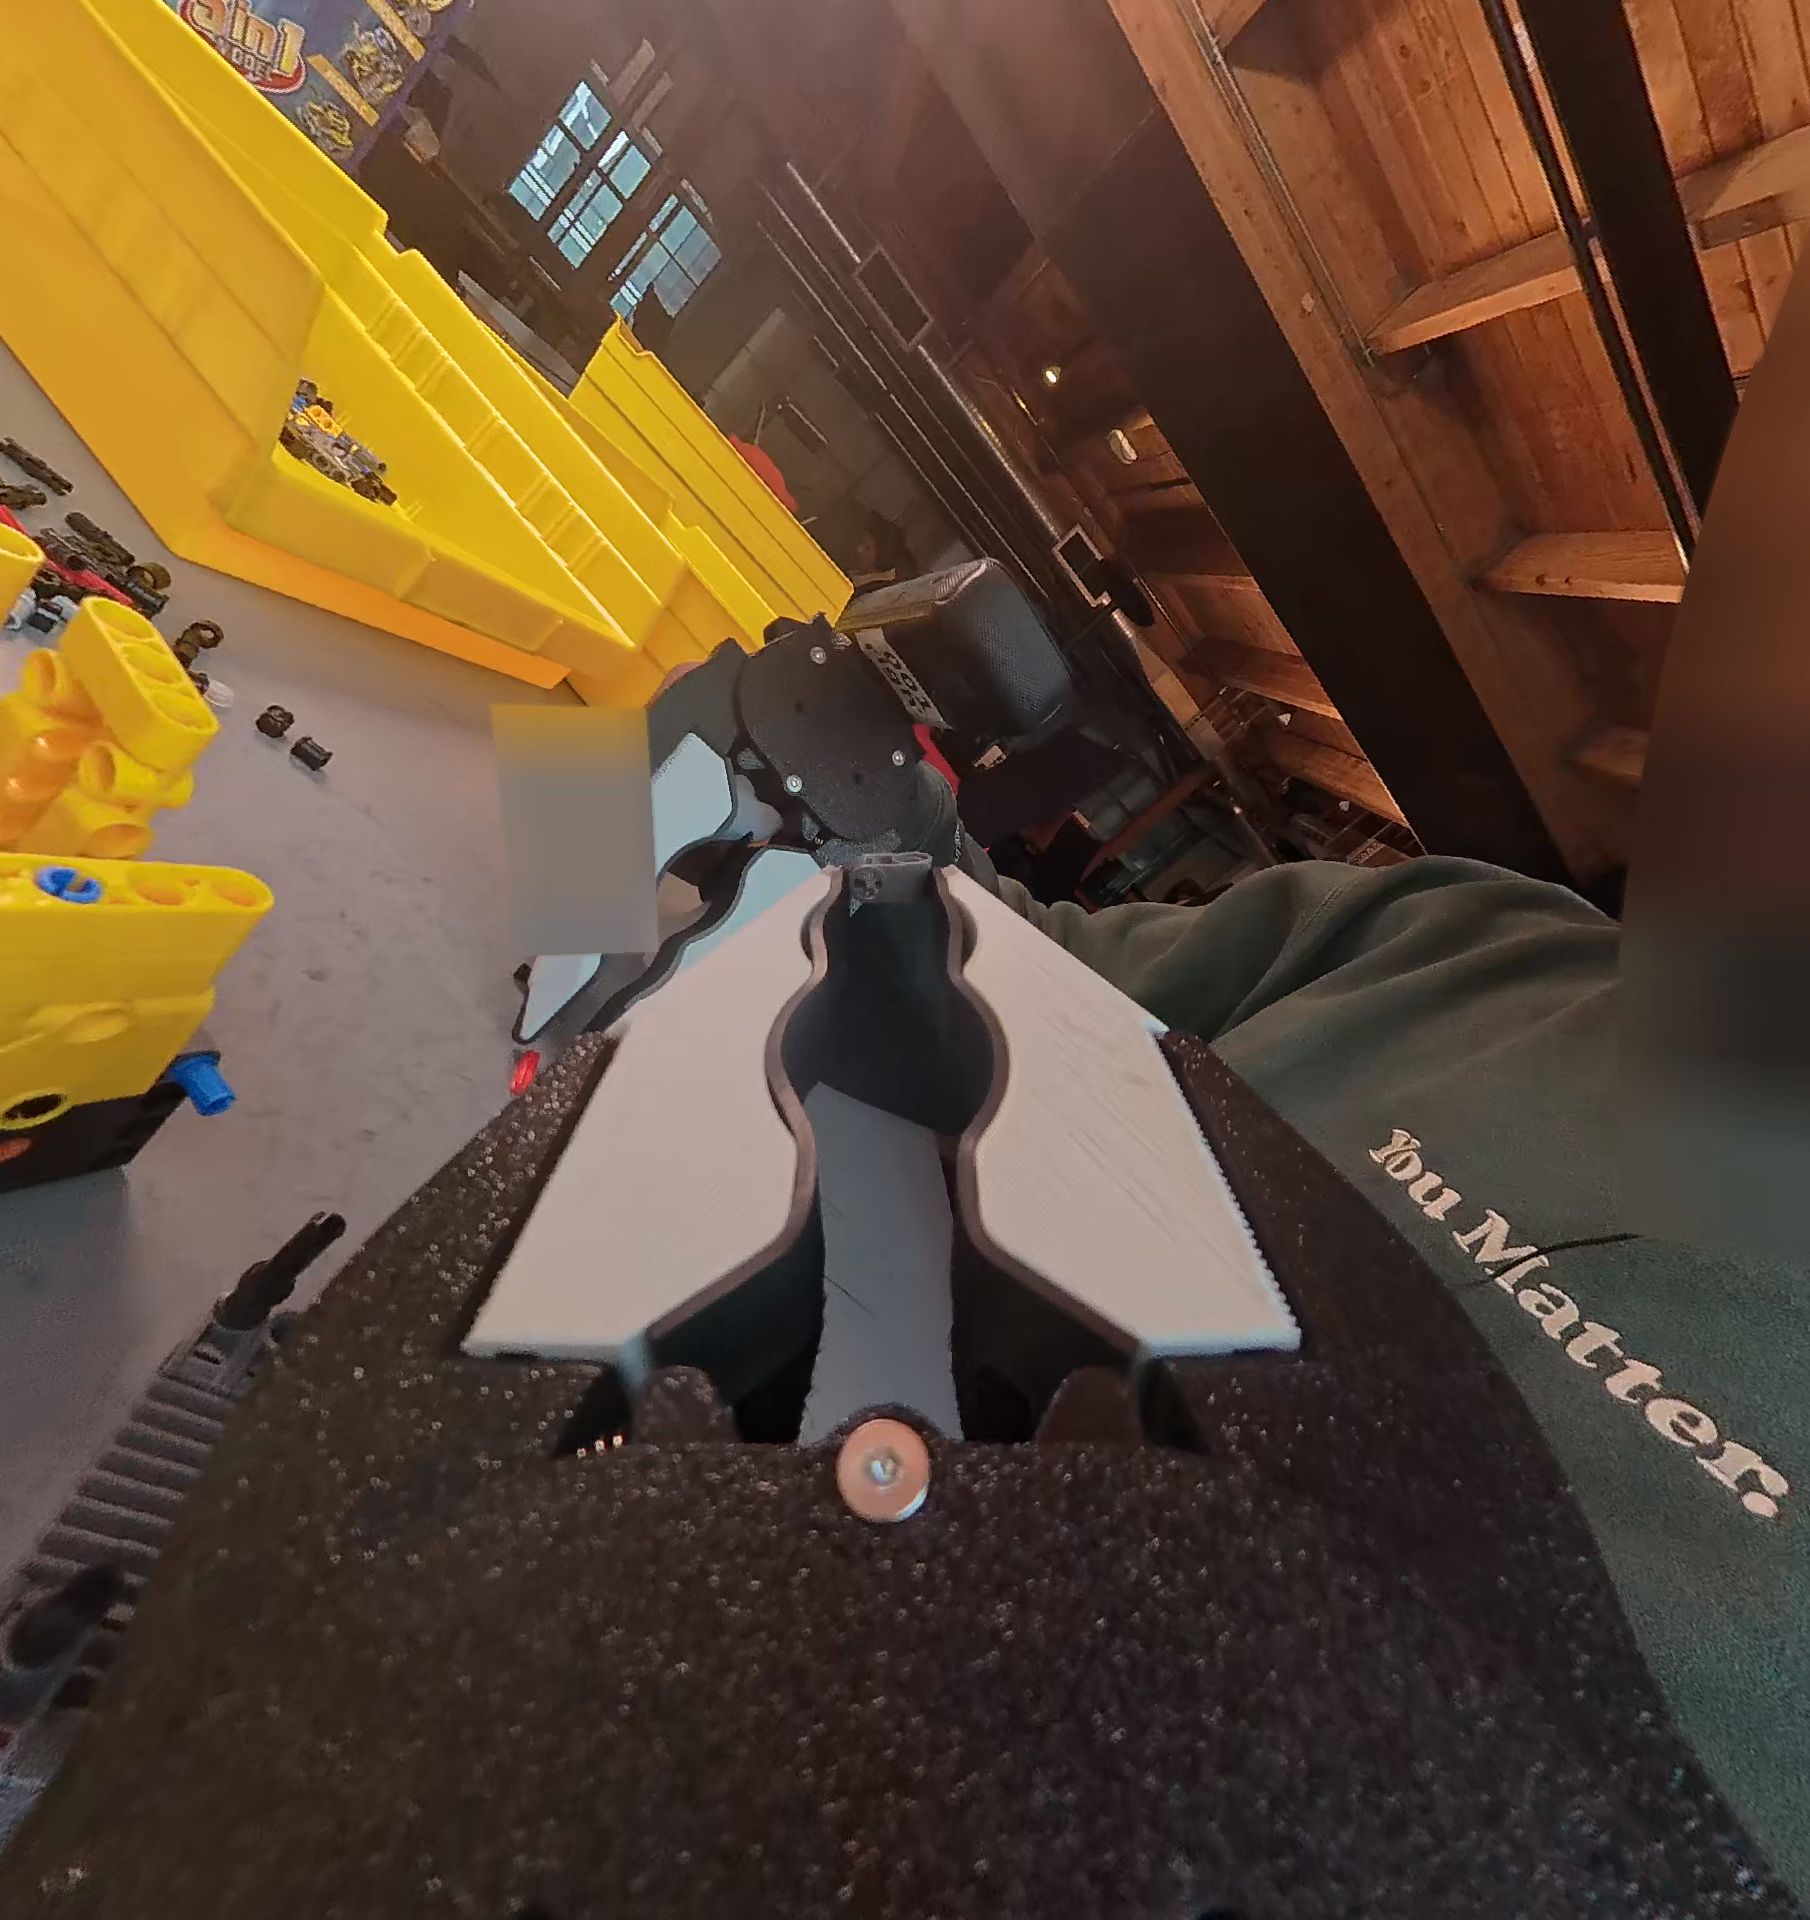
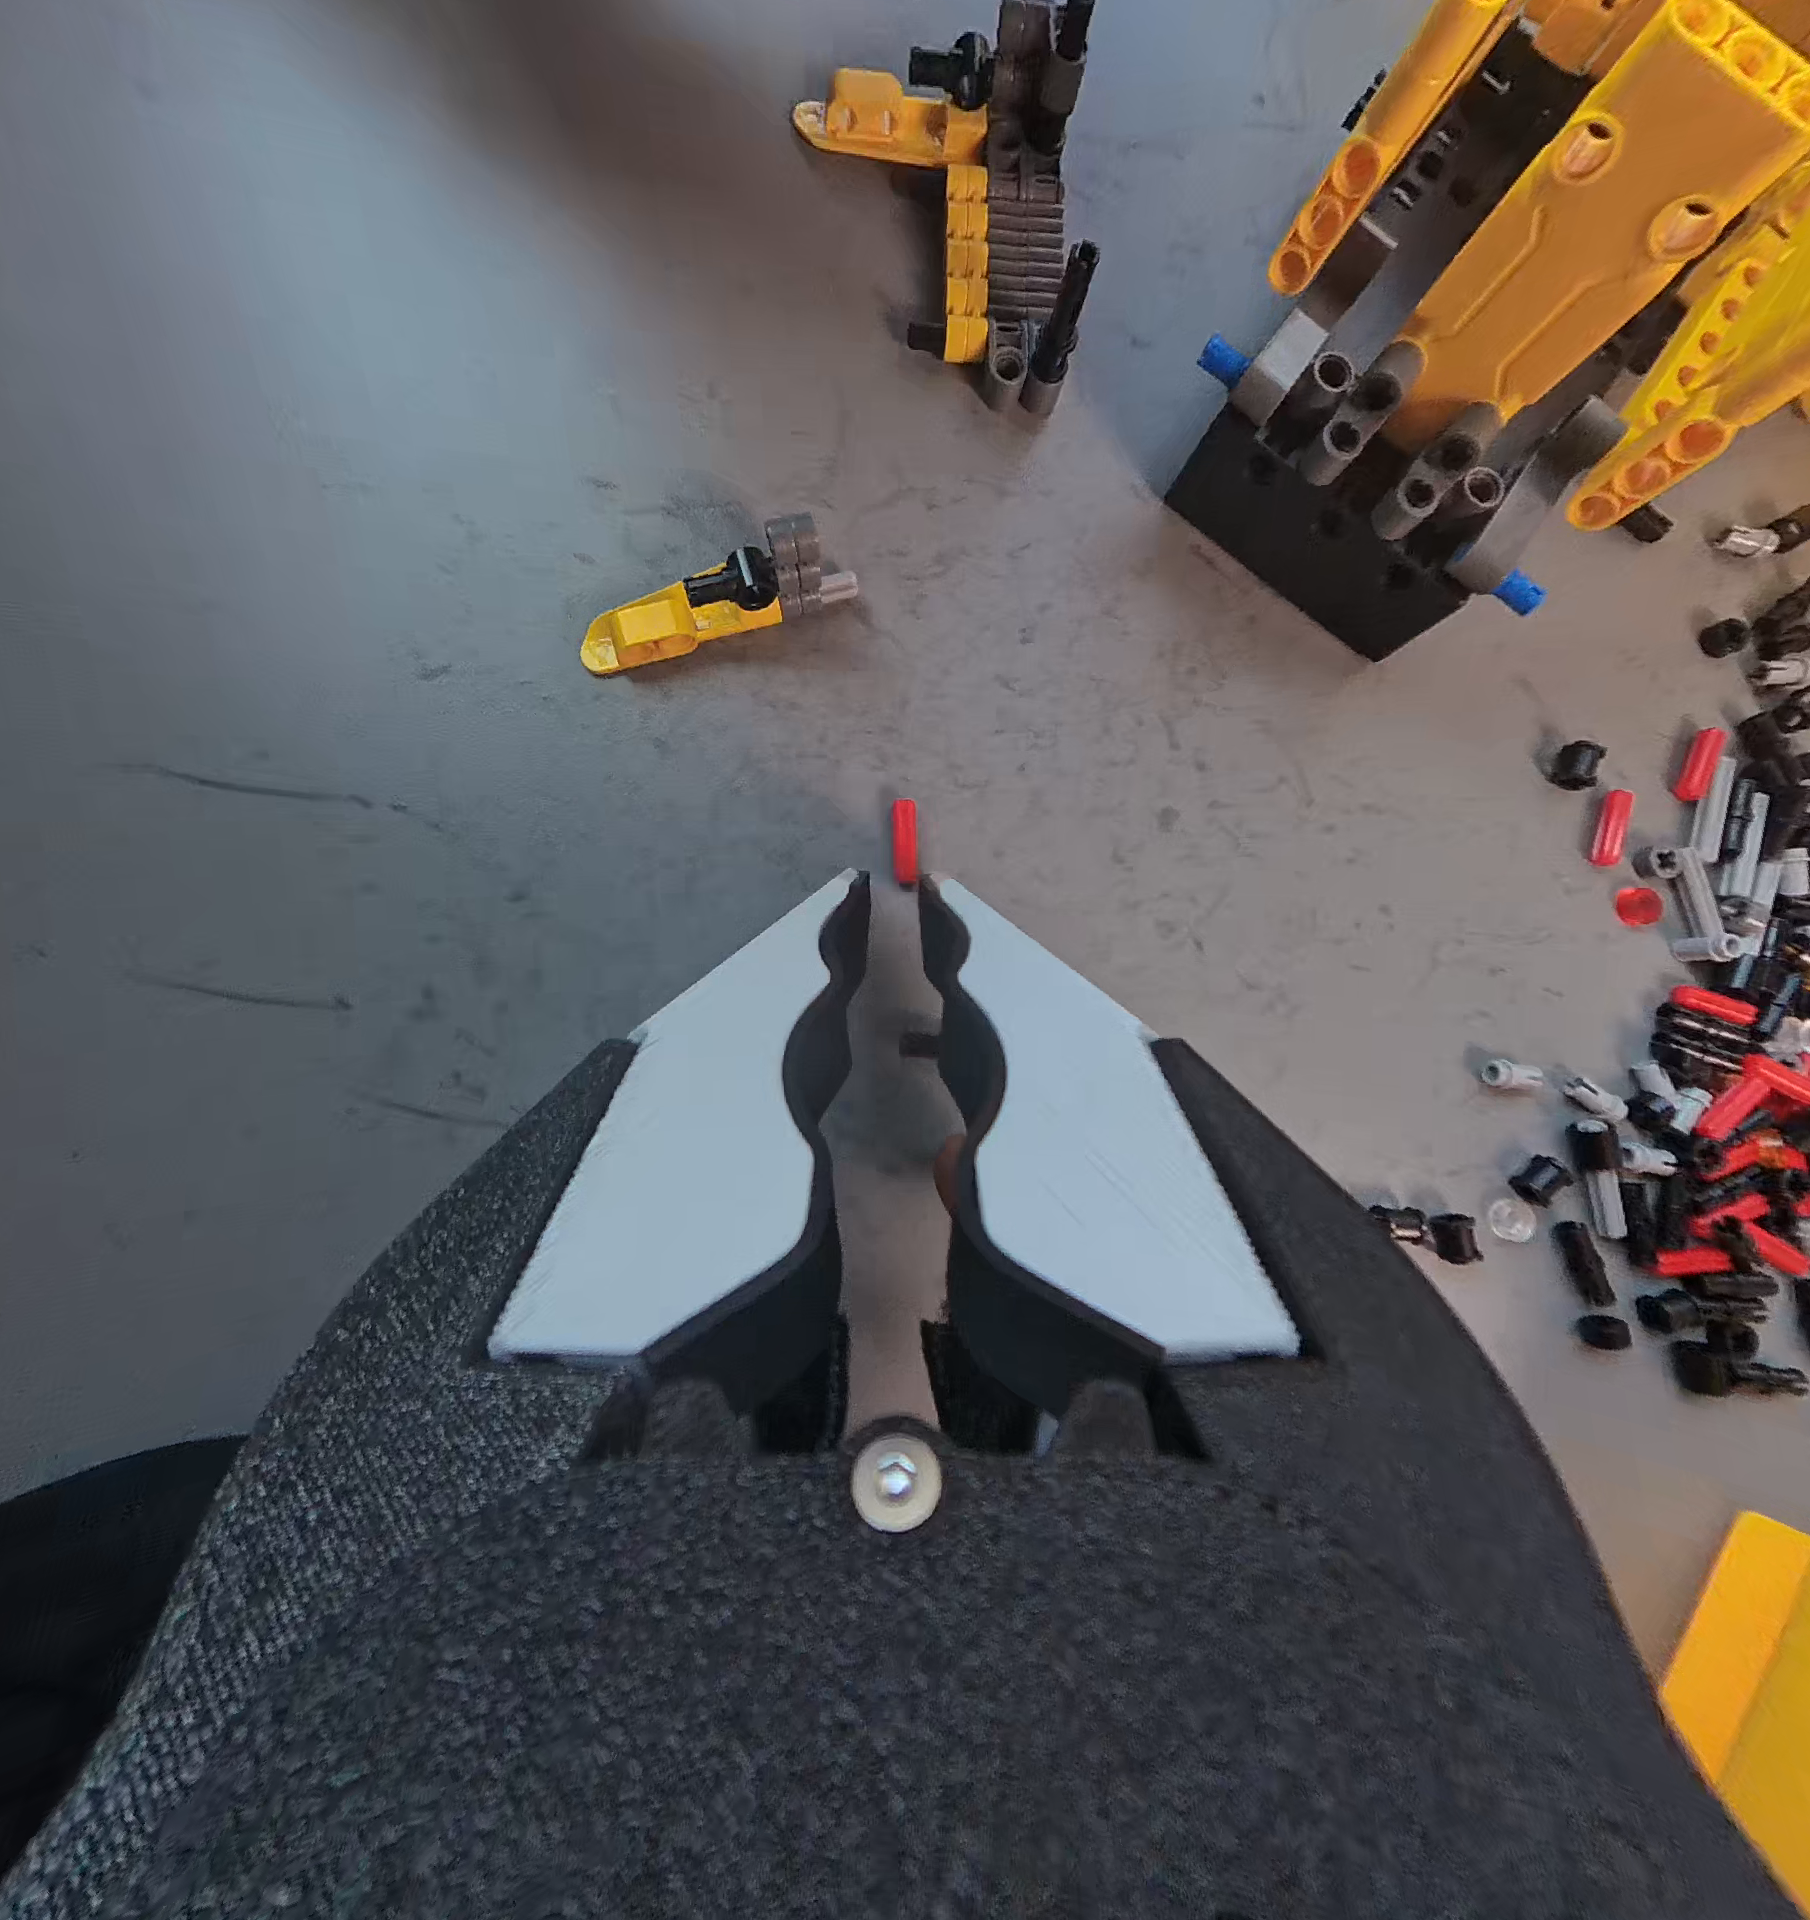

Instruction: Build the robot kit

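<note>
Red and slim, the small pin (image 2: 904,840) is pinched at the very tips of the right gripper (image 2: 893,883), its long axis running straight out ahead in line with the fingers, above the grey tabletop (image 2: 361,623). The left gripper (image 1: 888,885) (tilted up, off the table) is clamped on a small grey connector piece (image 1: 885,881), and the right gripper's black body (image 1: 828,748) sits just beyond those tips.
</note>
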`<action>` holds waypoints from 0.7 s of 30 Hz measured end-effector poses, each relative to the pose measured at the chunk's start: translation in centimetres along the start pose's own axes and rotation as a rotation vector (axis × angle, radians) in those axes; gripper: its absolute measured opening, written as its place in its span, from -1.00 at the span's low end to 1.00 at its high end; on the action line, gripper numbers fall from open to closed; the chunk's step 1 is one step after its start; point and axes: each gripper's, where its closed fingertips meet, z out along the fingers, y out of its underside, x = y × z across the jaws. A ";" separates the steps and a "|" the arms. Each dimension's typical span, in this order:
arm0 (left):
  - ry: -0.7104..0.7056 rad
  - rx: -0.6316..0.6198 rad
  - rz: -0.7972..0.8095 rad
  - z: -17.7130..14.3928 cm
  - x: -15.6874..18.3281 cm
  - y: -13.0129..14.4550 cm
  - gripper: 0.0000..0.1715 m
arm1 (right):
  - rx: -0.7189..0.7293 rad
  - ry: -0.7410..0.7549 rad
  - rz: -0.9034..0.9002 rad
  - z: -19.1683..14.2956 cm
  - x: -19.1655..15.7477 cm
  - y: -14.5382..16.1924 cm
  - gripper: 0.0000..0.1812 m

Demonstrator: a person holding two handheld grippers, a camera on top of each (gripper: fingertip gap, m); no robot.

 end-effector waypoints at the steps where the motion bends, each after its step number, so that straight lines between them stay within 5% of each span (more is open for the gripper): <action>1: -0.001 0.000 0.000 0.0 0.0 0.0 -0.82 | 0.002 0.003 0.014 0.0 0.2 0.0 -0.87; 15: -0.008 -0.015 -0.014 0.1 -0.4 0.3 -0.84 | 0.005 -0.003 0.043 0.6 0.2 -0.7 -0.97; 21: 0.032 0.008 -0.003 -0.3 0.3 -0.1 -0.83 | 0.328 0.046 0.068 -2.3 0.4 -6.3 -0.97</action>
